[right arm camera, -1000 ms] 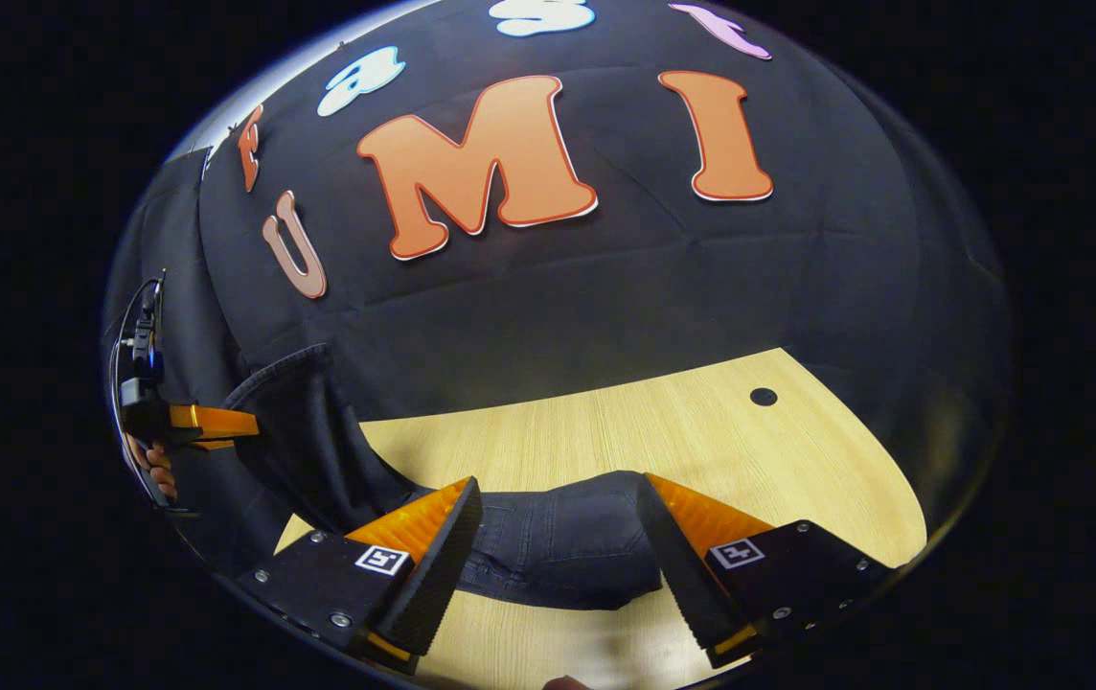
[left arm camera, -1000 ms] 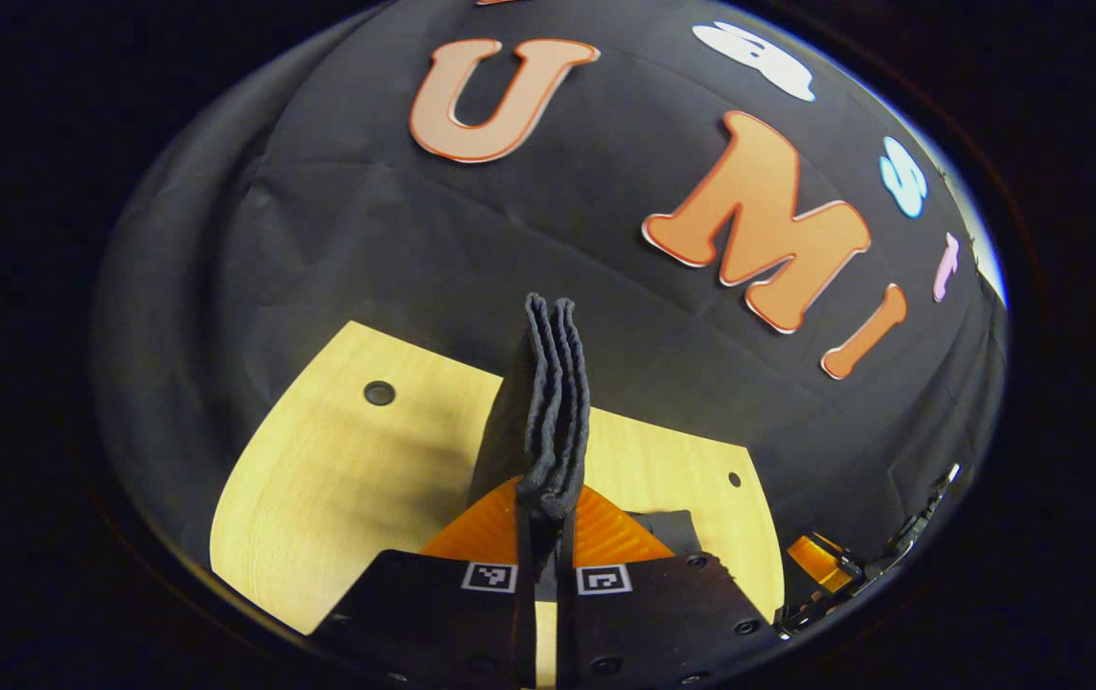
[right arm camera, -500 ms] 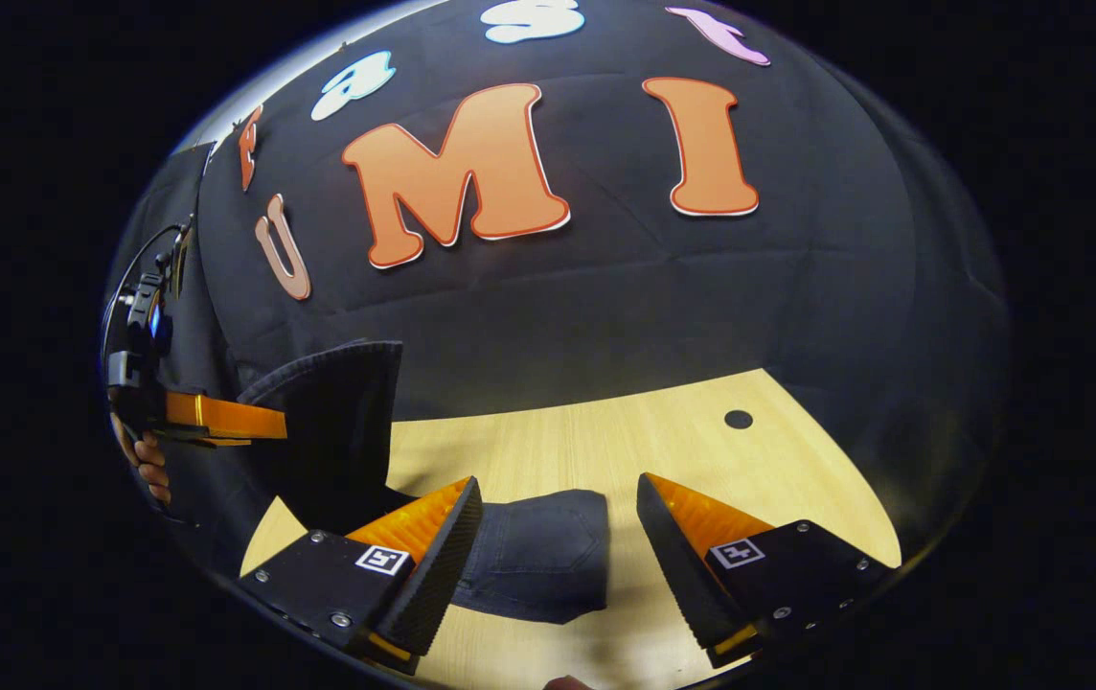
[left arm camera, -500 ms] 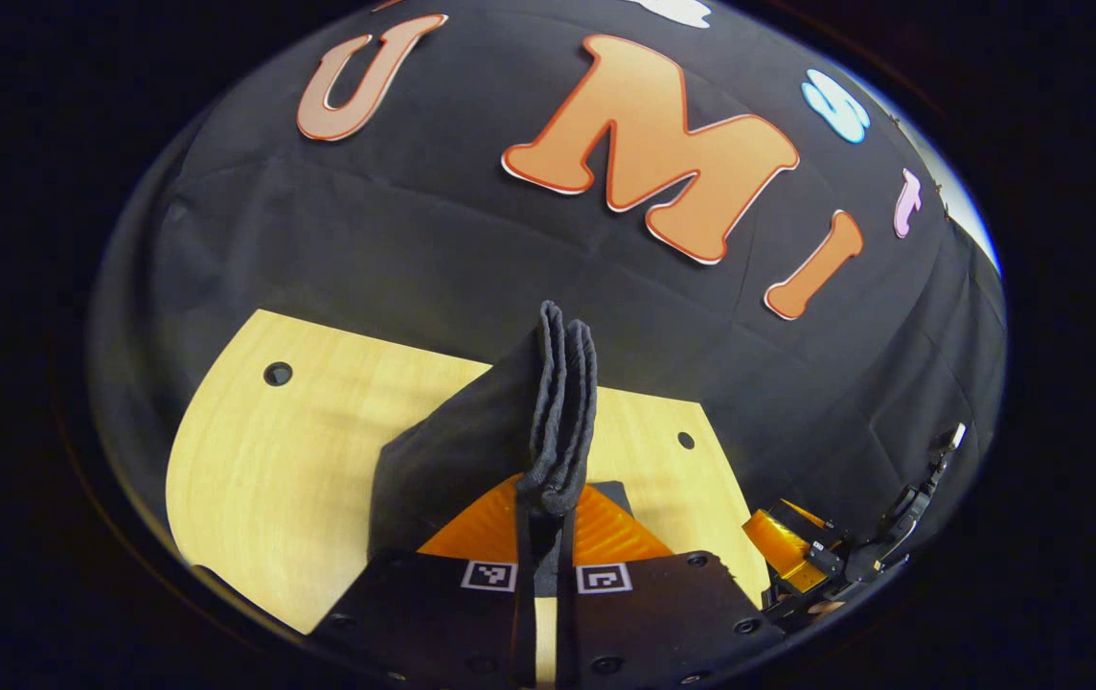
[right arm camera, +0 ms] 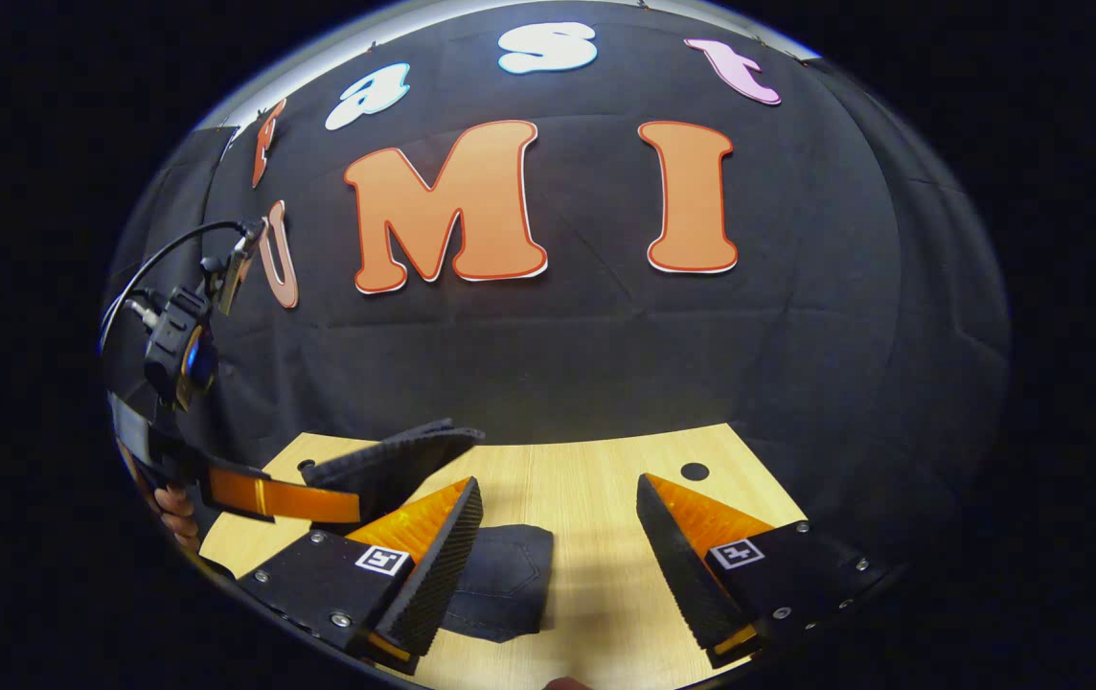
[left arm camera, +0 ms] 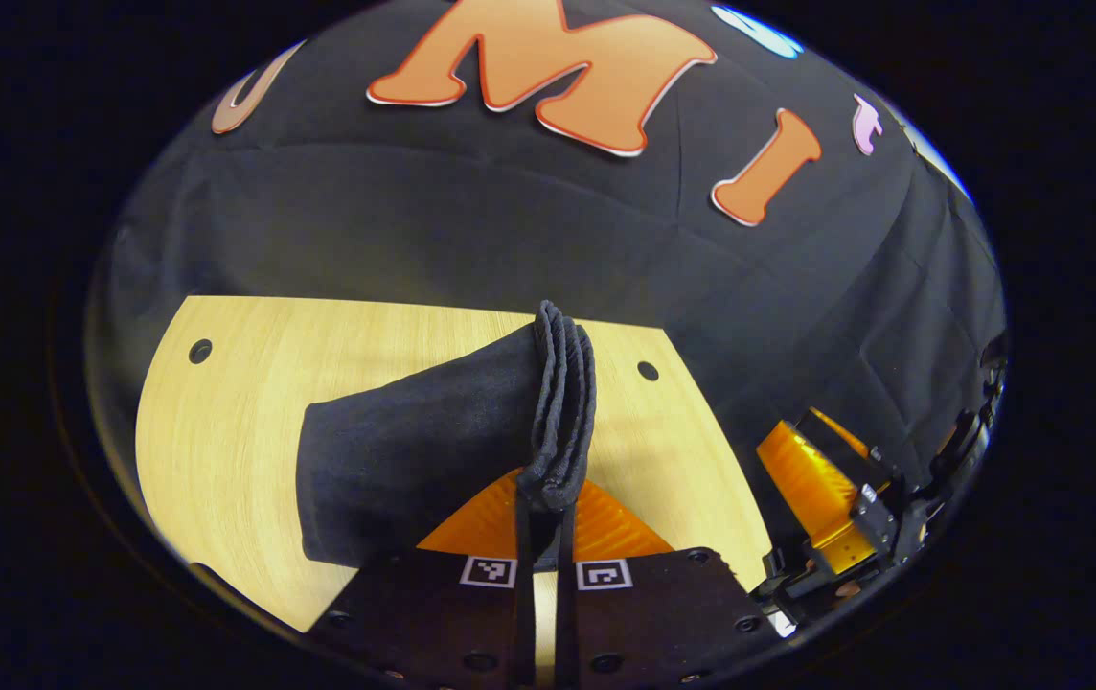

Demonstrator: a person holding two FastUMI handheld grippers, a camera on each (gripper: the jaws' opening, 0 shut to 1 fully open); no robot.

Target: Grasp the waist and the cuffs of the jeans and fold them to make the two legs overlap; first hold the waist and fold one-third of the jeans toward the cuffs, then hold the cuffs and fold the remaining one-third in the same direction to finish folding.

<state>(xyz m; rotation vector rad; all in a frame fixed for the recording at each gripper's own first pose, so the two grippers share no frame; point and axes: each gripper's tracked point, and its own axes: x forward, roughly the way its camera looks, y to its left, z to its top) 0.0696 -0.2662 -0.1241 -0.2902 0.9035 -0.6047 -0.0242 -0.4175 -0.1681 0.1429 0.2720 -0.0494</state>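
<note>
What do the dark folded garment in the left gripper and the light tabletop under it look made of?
The dark folded jeans look like matte black denim: coarse weave, thick stacked edges, and stitched seams where they lie on the table in the right gripper view. The light tabletop looks like smooth pale wood or laminate, with fine straight grain; which one is unclear.

A staged recording booth rather than a lived-in room. A black cloth wall hangs as a backdrop directly behind a pale wood-grain table with round holes drilled in its top. Handheld orange-and-black gripper devices carry cameras and cables.
</note>
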